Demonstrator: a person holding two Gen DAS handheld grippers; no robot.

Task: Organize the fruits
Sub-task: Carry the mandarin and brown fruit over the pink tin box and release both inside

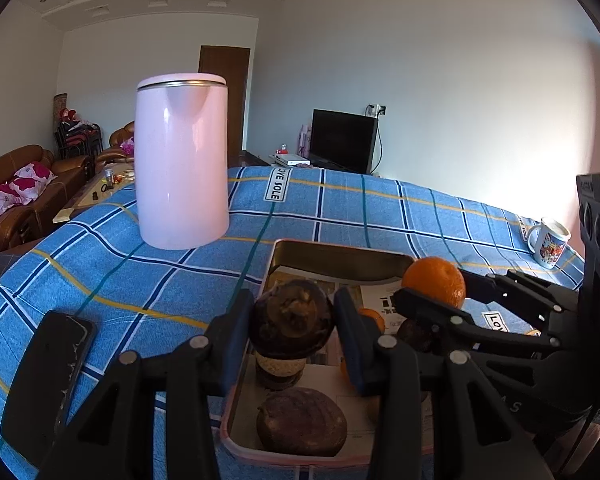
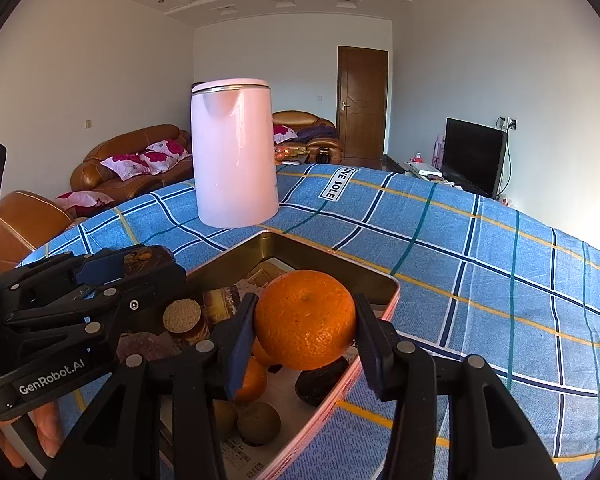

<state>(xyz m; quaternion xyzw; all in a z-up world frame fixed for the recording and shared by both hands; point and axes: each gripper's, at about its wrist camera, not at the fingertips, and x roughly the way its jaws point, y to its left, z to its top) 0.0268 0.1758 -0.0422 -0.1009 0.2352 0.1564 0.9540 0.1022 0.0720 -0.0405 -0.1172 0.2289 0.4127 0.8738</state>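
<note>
A metal tray point(image 1: 340, 250) lined with printed paper sits on the blue checked tablecloth; it also shows in the right wrist view point(image 2: 340, 258). My left gripper point(image 1: 294, 320) is shut on a dark brown wrinkled fruit point(image 1: 292, 318) held above the tray. My right gripper point(image 2: 306, 334) is shut on an orange point(image 2: 306, 320), also above the tray; the orange shows in the left wrist view point(image 1: 434, 280). In the tray lie another dark brown fruit point(image 1: 302, 420), smaller oranges point(image 2: 254, 378), brownish round fruits point(image 2: 258, 422) and a cork-topped object point(image 2: 184, 318).
A tall pink kettle point(image 1: 180, 160) stands on the cloth behind the tray. A black phone point(image 1: 48, 376) lies at the left. A printed mug point(image 1: 550, 242) stands at the far right. Beyond the table edge are sofas and a TV.
</note>
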